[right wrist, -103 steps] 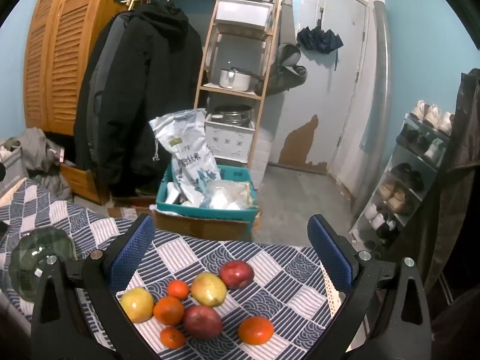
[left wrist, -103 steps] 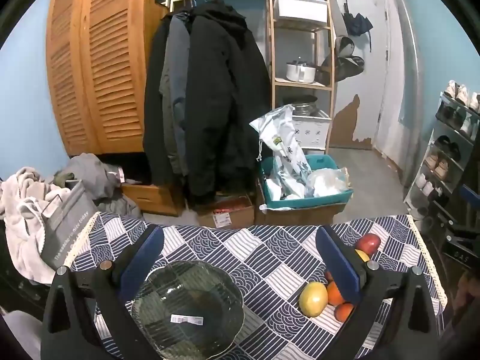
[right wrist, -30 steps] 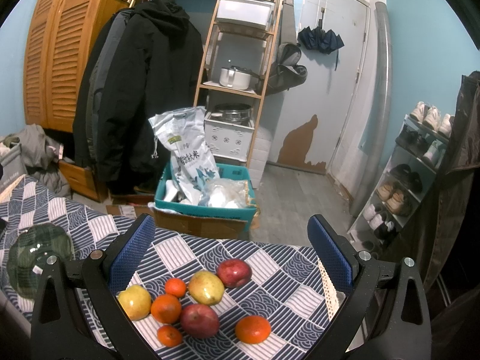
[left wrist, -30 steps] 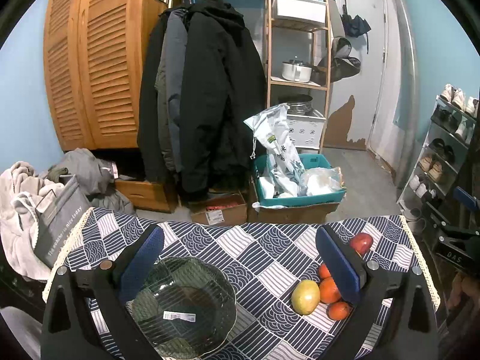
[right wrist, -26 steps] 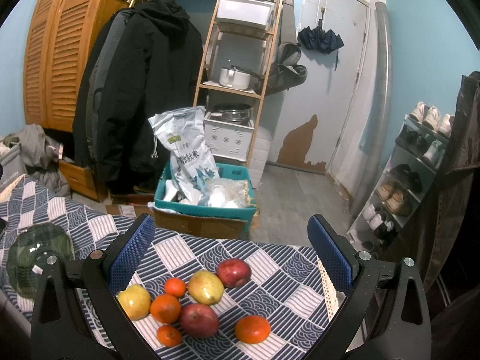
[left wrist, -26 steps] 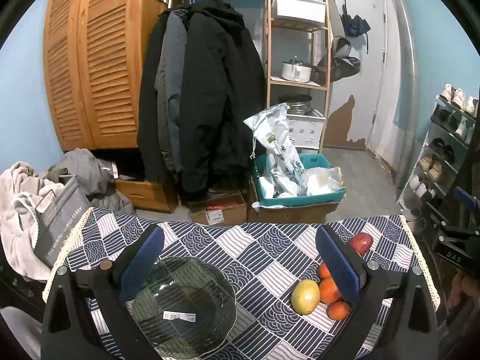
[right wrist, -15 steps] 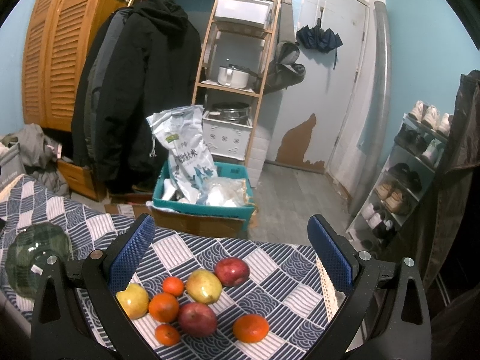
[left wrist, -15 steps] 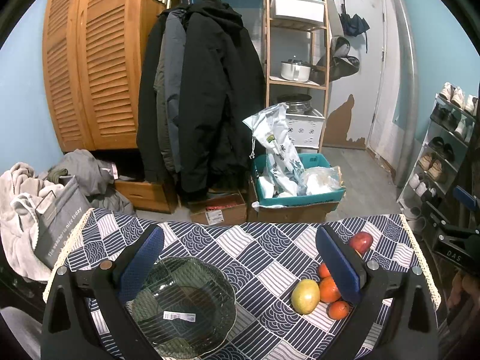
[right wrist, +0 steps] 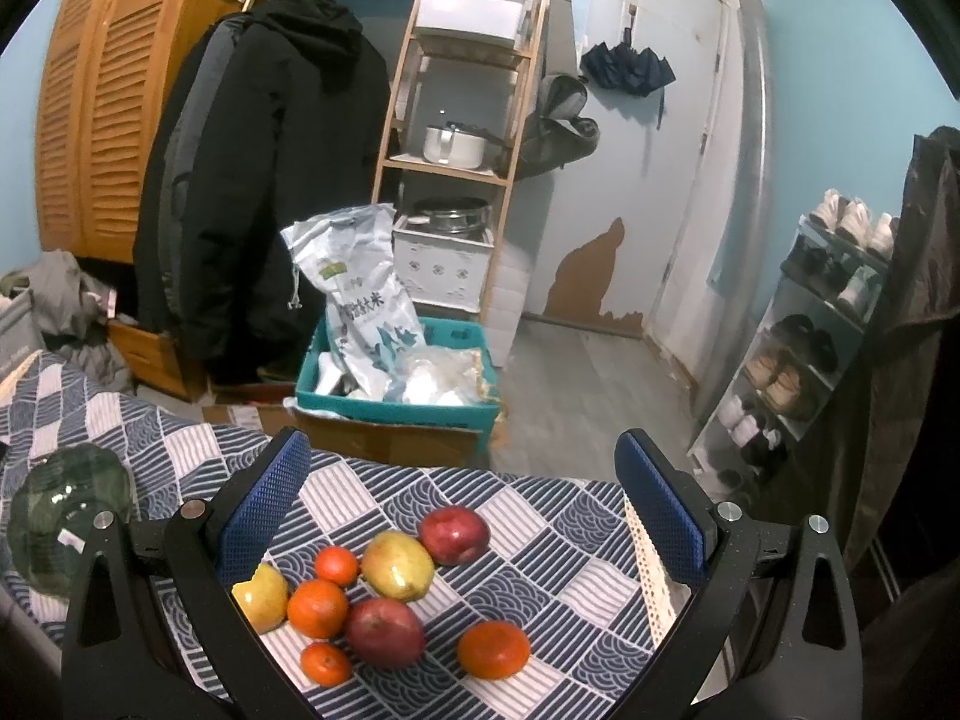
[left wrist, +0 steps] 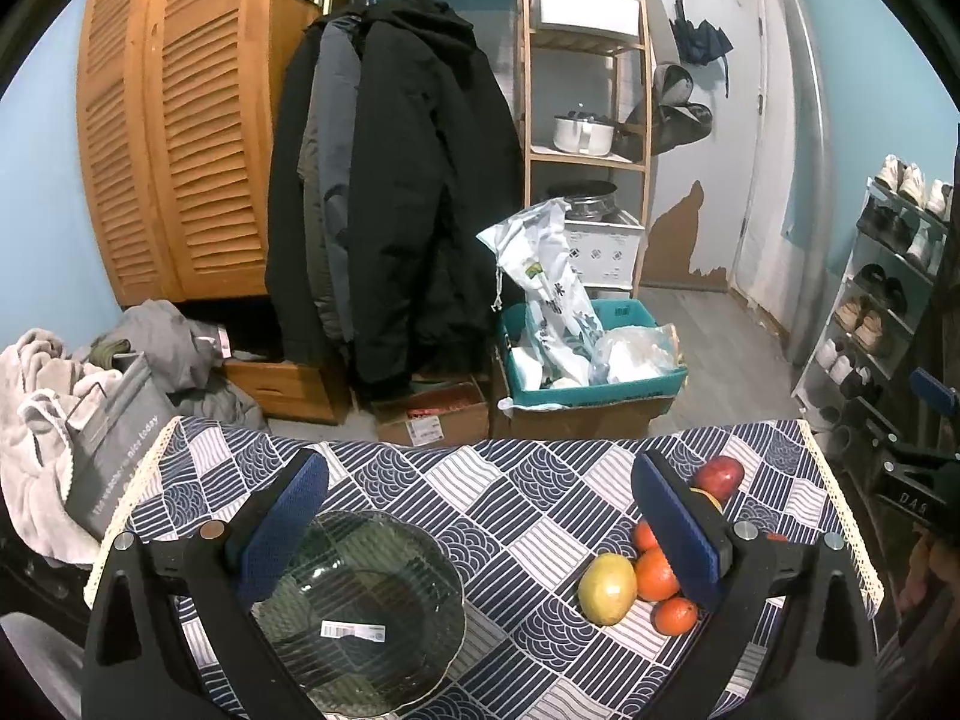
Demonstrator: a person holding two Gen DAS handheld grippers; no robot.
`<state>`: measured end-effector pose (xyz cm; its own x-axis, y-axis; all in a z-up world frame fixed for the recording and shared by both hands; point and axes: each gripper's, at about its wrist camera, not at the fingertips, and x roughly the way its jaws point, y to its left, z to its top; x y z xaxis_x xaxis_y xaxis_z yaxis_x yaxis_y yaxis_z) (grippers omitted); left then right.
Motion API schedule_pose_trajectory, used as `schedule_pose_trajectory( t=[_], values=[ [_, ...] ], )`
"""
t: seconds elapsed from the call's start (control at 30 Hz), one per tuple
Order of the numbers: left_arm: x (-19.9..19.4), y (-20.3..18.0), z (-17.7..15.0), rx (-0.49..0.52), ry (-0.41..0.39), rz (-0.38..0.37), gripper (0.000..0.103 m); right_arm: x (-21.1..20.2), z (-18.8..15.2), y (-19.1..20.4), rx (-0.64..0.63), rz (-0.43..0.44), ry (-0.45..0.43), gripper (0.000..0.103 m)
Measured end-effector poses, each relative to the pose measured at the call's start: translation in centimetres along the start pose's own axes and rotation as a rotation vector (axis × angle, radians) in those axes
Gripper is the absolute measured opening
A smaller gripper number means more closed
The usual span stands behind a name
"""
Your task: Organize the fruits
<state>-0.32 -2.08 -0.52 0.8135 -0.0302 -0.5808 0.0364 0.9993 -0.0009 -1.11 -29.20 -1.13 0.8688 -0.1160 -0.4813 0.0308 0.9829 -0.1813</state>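
A dark glass bowl with a white sticker sits on the patterned tablecloth, below my left gripper, which is open and empty. To its right lies a fruit cluster: a yellow-green mango, oranges and a red apple. My right gripper hangs open above the same pile: two red apples, two yellow mangoes and several oranges. The glass bowl shows at the far left there.
The table's far edge drops to the floor, where a teal bin of bags and cardboard boxes stand. Coats, a wooden wardrobe and a shelf stand behind. A shoe rack is at the right, laundry at the left.
Both views have shifted only slightly; the fruit sits a little lower in the right wrist view. Both grippers stay open and nothing was picked up.
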Motion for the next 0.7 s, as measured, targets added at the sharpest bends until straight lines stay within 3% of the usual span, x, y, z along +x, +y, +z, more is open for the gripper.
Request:
schedule_pose_trajectory(
  t=[0.23,0.7],
  values=[
    [1.6,-0.7,-0.5,0.024,0.037,-0.006,0.102,1.1,-0.6,-0.6,-0.005,-0.018,0.052,0.1],
    [7.8,-3.6,-4.1,0.068,0.212,-0.065,0.102,5.1,-4.3,-2.8,0.024,-0.037,0.236,0.1]
  ],
)
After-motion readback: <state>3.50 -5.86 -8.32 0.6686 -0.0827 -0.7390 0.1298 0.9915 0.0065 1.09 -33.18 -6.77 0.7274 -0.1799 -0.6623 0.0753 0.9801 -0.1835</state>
